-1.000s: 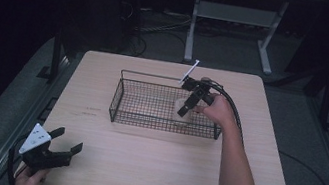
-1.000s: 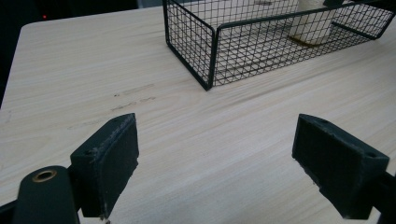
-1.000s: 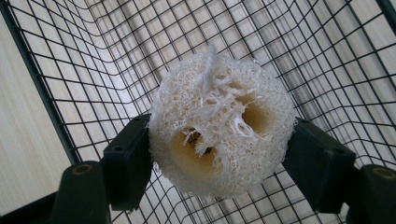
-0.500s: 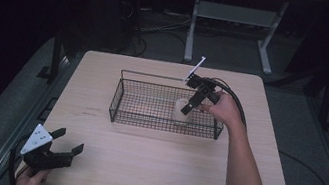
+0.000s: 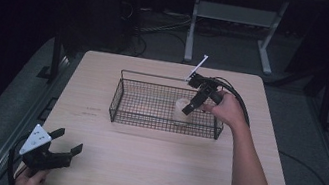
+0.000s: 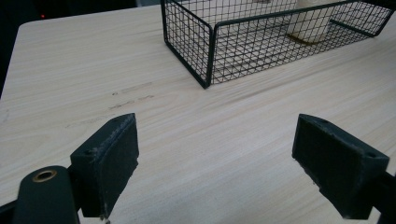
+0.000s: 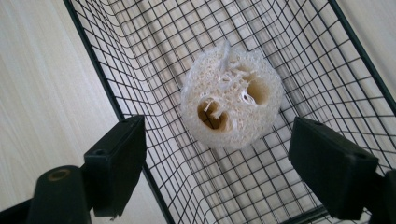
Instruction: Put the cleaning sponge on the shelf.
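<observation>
A pale round loofah piece (image 5: 182, 111) (image 7: 231, 109) stands on the floor of a black wire basket (image 5: 155, 76) (image 7: 116, 46) in the middle of the table. My right gripper (image 5: 188, 108) (image 7: 219, 140) hangs over the basket's right part, pointing down at the loofah. Its jaws have just been opening and now stand open, with the loofah below them and untouched. At the table's near left corner my left gripper (image 5: 69, 140) (image 6: 215, 140) is open with nothing between its pads, facing the basket (image 6: 205, 42) and the loofah (image 6: 308, 23).
The light wooden table (image 5: 139, 169) has bare room in front of the basket and on both sides. A white metal stand (image 5: 236, 16) and cables lie on the dark floor beyond the far edge.
My right gripper has let go of the loofah, opened and risen a little above it. The left gripper has stayed where it was.
</observation>
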The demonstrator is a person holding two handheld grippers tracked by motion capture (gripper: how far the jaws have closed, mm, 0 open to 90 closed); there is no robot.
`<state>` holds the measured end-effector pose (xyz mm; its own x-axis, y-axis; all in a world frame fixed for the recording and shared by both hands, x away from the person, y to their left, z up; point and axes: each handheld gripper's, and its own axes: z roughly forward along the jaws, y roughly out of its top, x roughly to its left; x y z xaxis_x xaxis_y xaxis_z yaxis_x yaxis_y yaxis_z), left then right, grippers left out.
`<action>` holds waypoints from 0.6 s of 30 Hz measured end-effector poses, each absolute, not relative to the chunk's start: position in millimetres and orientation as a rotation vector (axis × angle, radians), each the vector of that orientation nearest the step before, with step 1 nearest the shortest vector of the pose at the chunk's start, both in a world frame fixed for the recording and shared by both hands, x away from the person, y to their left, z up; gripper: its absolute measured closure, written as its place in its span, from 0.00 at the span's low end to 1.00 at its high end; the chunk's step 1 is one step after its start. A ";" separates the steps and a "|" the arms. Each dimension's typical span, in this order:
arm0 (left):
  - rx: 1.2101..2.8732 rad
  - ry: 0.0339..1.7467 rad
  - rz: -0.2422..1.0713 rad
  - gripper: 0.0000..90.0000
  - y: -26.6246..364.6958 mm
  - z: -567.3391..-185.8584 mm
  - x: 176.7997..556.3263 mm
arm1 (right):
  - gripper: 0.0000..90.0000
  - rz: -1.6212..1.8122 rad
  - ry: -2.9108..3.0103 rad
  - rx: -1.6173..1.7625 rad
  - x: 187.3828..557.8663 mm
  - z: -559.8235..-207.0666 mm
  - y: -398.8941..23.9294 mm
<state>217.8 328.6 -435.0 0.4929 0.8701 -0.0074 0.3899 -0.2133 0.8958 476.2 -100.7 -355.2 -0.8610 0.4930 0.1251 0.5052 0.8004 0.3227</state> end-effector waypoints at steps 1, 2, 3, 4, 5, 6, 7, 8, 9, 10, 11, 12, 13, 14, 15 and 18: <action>1.807 1.058 0.648 0.15 328.5 -434.8 217.8 | 0.21 -0.541 -2.949 -0.814 474.2 -353.4 -101.8; 1.806 1.058 0.647 0.15 328.4 -434.7 217.8 | 0.21 -0.541 -2.949 -0.814 474.2 -353.4 -101.8; 1.804 1.058 0.646 0.15 328.1 -434.7 217.7 | 0.21 -0.539 -2.952 -0.811 473.3 -352.6 -102.0; 1.808 1.055 0.648 0.15 328.1 -434.6 217.7 | 0.21 -0.539 -2.954 -0.806 471.8 -351.3 -102.0; 1.809 1.056 0.649 0.15 327.9 -434.6 217.7 | 0.21 -0.542 -2.960 -0.795 469.6 -349.4 -102.0; 1.809 1.056 0.649 0.15 327.9 -434.6 217.7 | 0.21 -0.542 -2.960 -0.795 469.6 -349.4 -102.0; 1.808 1.056 0.649 0.15 327.9 -434.6 217.7 | 0.21 -0.547 -2.957 -0.791 468.4 -348.3 -102.0; 1.807 1.056 0.649 0.15 328.1 -434.5 217.6 | 0.22 -0.547 -2.954 -0.781 467.1 -347.4 -101.9; 1.803 1.057 0.648 0.15 328.0 -434.5 217.6 | 0.22 -0.543 -2.962 -0.776 464.9 -345.5 -101.6; 1.803 1.057 0.648 0.15 328.0 -434.5 217.6 | 0.22 -0.543 -2.962 -0.776 464.9 -345.5 -101.6; 1.806 1.058 0.649 0.15 328.1 -434.5 217.7 | 0.22 -0.554 -2.962 -0.771 463.5 -343.0 -102.4; 1.806 1.058 0.649 0.15 328.1 -434.5 217.7 | 0.22 -0.558 -2.961 -0.772 462.5 -341.6 -102.8; 1.809 1.056 0.650 0.15 327.8 -434.6 217.5 | 0.22 -0.564 -2.960 -0.768 461.7 -340.7 -103.1; 1.809 1.056 0.650 0.15 327.8 -434.6 217.5 | 0.22 -0.565 -2.960 -0.770 460.7 -339.9 -103.2; 1.810 1.055 0.649 0.15 327.7 -434.5 217.5 | 0.22 -0.562 -2.962 -0.765 459.9 -339.3 -103.1; 1.807 1.056 0.651 0.15 327.9 -434.4 217.3 | 0.22 -0.561 -2.966 -0.754 457.0 -337.1 -102.7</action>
<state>217.3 327.9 -434.4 0.4932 0.8699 -0.0048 0.3872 -0.2145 0.8967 457.0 -102.7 -337.1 -0.8822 0.4562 0.1164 0.4672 0.8177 0.3362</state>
